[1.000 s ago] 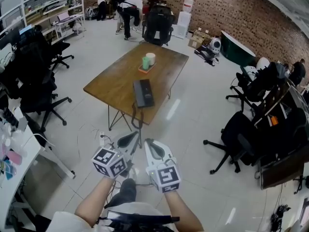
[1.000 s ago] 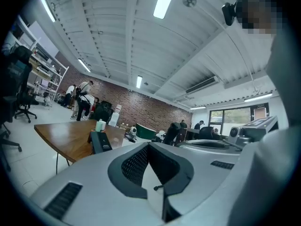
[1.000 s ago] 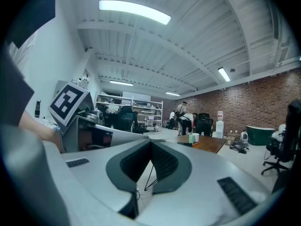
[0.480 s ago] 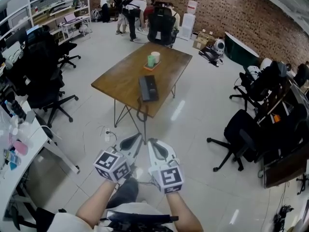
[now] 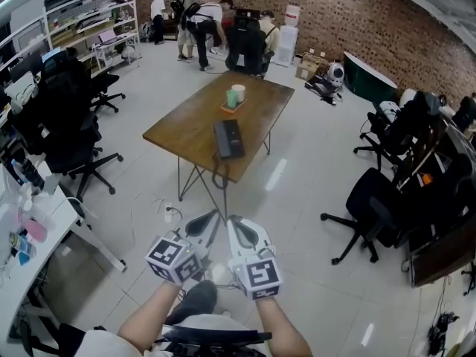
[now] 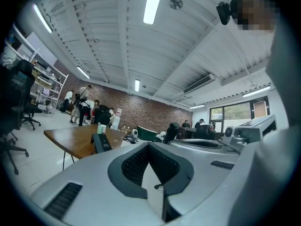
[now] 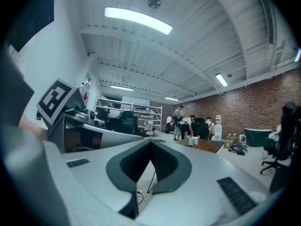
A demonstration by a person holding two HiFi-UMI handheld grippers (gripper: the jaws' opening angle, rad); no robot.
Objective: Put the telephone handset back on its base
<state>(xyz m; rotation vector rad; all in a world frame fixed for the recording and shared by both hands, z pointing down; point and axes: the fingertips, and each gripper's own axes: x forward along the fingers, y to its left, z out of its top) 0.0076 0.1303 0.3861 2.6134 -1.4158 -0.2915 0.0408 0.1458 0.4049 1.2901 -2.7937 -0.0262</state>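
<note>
A black telephone [image 5: 229, 138] lies on the near end of a wooden table [image 5: 190, 122] across the room, and its cord [image 5: 216, 178] hangs over the table's edge. I cannot make out the handset apart from the base. Both grippers are held close to the person's body, far short of the table. My left gripper [image 5: 213, 216] is shut with nothing in it, and my right gripper [image 5: 231, 221] beside it looks shut and empty too. In the left gripper view the telephone [image 6: 101, 142] shows small beyond the left gripper [image 6: 149, 145]. The right gripper [image 7: 151, 143] view shows the table [image 7: 208, 146] far off.
Two cups [image 5: 233, 95] stand on an orange mat at the table's far end. Black office chairs [image 5: 72, 143] stand left, more chairs [image 5: 375, 208] right. A white desk [image 5: 33, 255] runs along the near left. Several people [image 5: 199, 17] stand at the back.
The view has crept forward and tilted, so the table sits slightly farther right and lower. Both grippers stay shut and side by side.
</note>
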